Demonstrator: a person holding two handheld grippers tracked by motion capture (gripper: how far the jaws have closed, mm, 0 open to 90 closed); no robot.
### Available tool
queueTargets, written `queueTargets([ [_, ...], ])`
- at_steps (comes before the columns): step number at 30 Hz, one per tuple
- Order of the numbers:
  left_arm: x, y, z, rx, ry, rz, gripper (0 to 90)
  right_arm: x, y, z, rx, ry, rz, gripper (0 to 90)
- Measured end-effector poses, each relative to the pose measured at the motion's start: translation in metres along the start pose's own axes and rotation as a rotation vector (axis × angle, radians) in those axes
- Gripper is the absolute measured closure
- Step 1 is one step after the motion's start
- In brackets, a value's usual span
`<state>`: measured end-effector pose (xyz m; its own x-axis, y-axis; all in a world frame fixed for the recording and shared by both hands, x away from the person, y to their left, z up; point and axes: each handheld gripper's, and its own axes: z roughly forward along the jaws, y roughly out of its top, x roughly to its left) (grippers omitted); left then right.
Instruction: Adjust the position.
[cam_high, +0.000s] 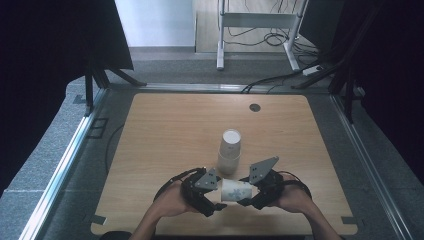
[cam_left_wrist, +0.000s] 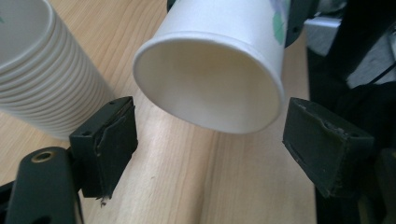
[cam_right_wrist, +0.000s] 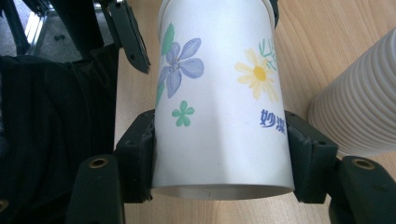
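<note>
Paper cup (cam_high: 235, 190) lay horizontal just in front of the cup stack (cam_high: 229, 152), long axis running gripper to gripper, open mouth toward the left gripper (cam_left_wrist: 210, 140), base toward the right gripper (cam_right_wrist: 219, 154). Right jaws were clamped on the cup's sides near its base. Left jaws stood wide apart, flanking the rim without touching.

Between the black jaws of the right gripper (cam_right_wrist: 219, 154) sits a white paper cup (cam_right_wrist: 219, 93) printed with a blue-violet flower, a yellow daisy, green leaves and blue characters. Beside the jaws, the ribbed cup stack (cam_right_wrist: 359, 102) is plain off-white, on a pale woodgrain tabletop (cam_right_wrist: 317, 42).
</note>
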<state>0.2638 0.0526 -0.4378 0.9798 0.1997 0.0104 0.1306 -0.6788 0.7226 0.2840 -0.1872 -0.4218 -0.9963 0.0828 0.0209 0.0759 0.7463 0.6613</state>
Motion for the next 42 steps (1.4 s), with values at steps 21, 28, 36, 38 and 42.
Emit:
queueTargets([
  [21, 0.007, -0.009, 0.003, -0.149, -0.116, -0.049, 20.4, -0.006, -0.015, 0.004, -0.106, 0.080, -0.063, 36.5],
  [28, 0.007, -0.011, 0.004, -0.179, -0.130, -0.052, 26.4, -0.005, -0.015, 0.004, -0.126, 0.097, -0.073, 36.5],
  [36, 0.007, -0.011, 0.003, -0.188, -0.118, -0.050, 31.9, -0.007, -0.016, 0.004, -0.130, 0.099, -0.065, 36.9],
  [38, 0.007, -0.011, 0.003, -0.184, -0.116, -0.050, 33.1, -0.006, -0.016, 0.004, -0.121, 0.099, -0.061, 36.9],
  [42, 0.008, -0.010, 0.002, -0.178, -0.116, -0.051, 34.7, -0.007, -0.015, 0.006, -0.110, 0.101, -0.054, 36.6],
])
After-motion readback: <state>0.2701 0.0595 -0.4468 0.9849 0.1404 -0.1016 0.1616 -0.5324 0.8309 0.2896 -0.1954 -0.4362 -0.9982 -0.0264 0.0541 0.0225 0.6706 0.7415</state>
